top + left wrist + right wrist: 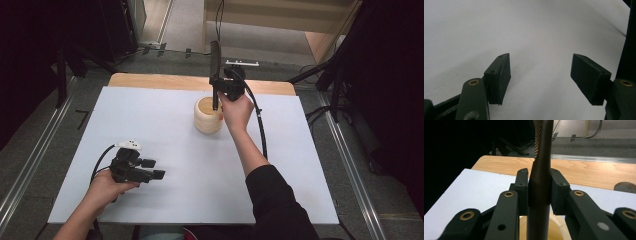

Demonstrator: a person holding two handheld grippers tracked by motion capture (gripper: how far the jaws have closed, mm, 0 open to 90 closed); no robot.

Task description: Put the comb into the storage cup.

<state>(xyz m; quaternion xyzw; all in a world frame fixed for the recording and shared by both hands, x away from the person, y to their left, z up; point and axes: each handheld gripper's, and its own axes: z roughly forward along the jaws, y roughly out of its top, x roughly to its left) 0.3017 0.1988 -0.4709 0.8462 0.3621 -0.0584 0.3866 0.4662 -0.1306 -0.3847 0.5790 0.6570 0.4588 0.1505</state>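
The right gripper (216, 82) clamps a long dark comb-like utensil (215, 65) upright over the round cream wooden holder (207, 116). Tilted, its lower end could catch the rim and tip the holder. The left gripper (152, 169) rests wide and empty.

— What do we see under everything?
— A white sheet (165, 130) covering the wooden table (150, 80), bare wood left along its far edge.
— And beyond the table?
— Grey floor (185, 30), metal rails (30, 160) on both sides, dark stands (65, 65).
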